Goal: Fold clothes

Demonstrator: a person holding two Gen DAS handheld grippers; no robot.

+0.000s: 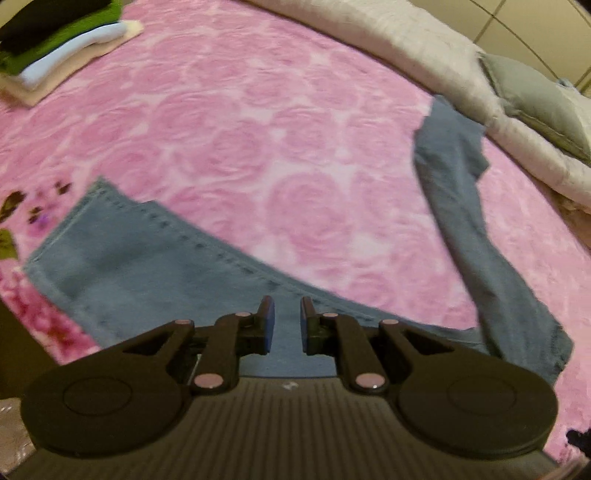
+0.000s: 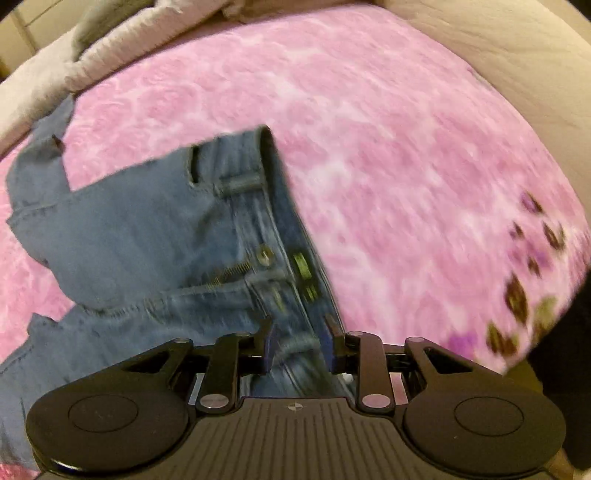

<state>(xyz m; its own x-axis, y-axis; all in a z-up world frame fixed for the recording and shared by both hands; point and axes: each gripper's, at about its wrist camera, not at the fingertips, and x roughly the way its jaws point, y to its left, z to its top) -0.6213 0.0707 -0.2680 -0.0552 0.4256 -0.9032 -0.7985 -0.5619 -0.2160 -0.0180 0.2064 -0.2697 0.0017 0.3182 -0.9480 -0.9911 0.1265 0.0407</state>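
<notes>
We see our right gripper (image 2: pixel 298 341) pointing down over the jeans (image 2: pixel 147 243), jaws apart, with the waistband (image 2: pixel 291 236) below the gap. The button (image 2: pixel 264 254) and open zip (image 2: pixel 227 275) face up. The jeans lie on a pink blanket (image 2: pixel 388 147); a grey pillow (image 2: pixel 99 22) sits beyond.

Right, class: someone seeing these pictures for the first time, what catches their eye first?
The pink rose-patterned blanket fills both views. Blue jeans lie across it, legs spread in the left view, waistband and zip under the right gripper, whose jaws stand apart. A stack of folded clothes sits at the far left corner.
</notes>
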